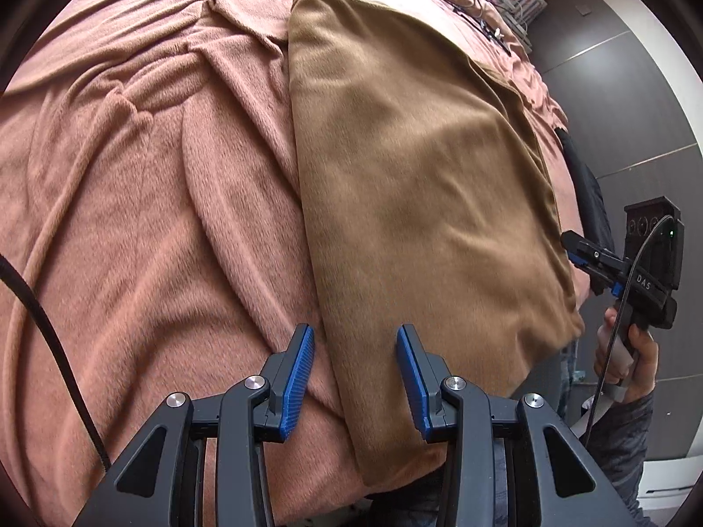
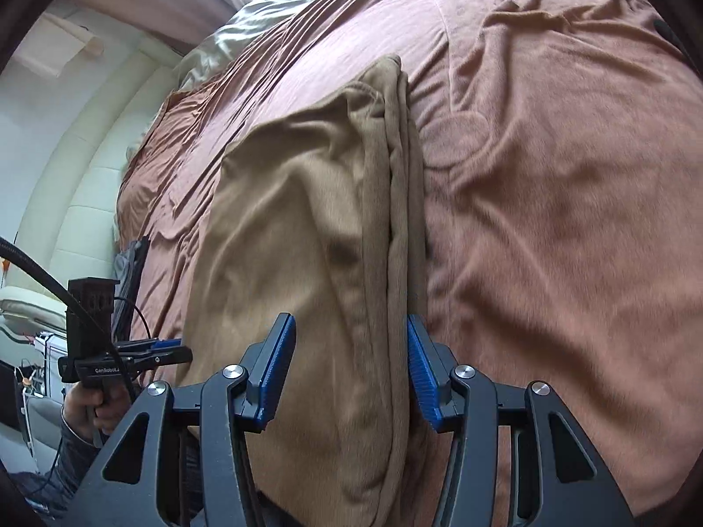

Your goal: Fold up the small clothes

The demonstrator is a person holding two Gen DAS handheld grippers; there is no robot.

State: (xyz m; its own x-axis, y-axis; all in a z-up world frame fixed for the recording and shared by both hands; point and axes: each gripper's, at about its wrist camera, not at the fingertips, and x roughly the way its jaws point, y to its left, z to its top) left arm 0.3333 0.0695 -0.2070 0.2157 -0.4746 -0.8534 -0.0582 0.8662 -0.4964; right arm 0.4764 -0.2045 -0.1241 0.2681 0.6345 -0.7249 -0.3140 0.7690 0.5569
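**Garment folded lengthwise on the bed, both grippers free of it**

Cloth first: I see the tan garment (image 1: pixel 422 184) lying on the pink blanket (image 1: pixel 145 184) as a long folded strip running away from both cameras, its near end at the bed's edge.

My left gripper (image 1: pixel 356 377) stands partly open with nothing pinched. Its left finger (image 1: pixel 298 373) is over the blanket, its right finger (image 1: pixel 413 386) over the garment, so the garment's left edge runs between them; whether the tips touch the cloth I cannot tell.

My right gripper (image 2: pixel 347 373) is also partly open and holds nothing. The garment's right side, where stacked layered edges show, passes between its fingers, and the right finger (image 2: pixel 422 377) sits just beside those edges, near the blanket.

In the left wrist view the right gripper sits at the garment's right edge, a hand (image 1: pixel 628 355) on its handle.
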